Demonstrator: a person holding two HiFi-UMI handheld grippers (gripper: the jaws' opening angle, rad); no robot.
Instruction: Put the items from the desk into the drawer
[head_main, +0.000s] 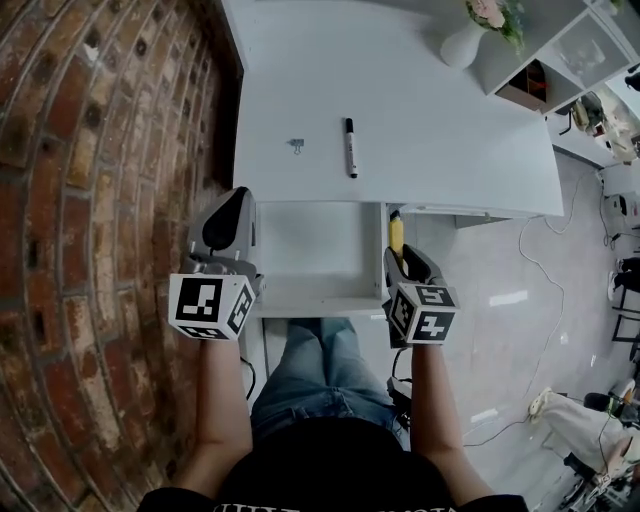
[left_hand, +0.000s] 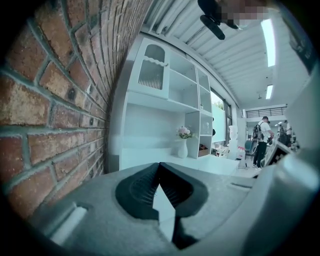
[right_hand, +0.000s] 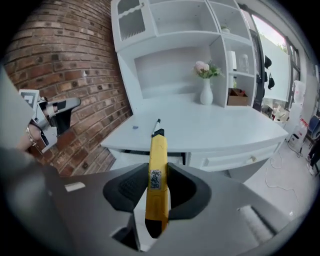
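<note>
The drawer (head_main: 312, 250) stands pulled out under the near edge of the white desk (head_main: 450, 140), its white floor bare from wall to wall. The right gripper (head_main: 402, 254) hangs just outside the drawer's right wall, jaws pinching a yellow utility knife (right_hand: 158, 165) by its middle. The knife's black tip pokes forward past the jaws toward the desk's near edge, and in the head view the knife (head_main: 396, 232) lies alongside that right wall, not over the drawer floor.

The left gripper (head_main: 236, 206) sits in the narrow strip between the brick wall (head_main: 100, 200) and the drawer's left wall. Its own view shows the jaws pressed together at the tips with nothing between them.

2 items lie on the desk: a black marker (head_main: 350, 147), pointing away from the near edge, and a small binder clip (head_main: 296, 146) to its left, apart from it. Open desktop surrounds both. A white vase (head_main: 462, 45) stands at the far side
</note>
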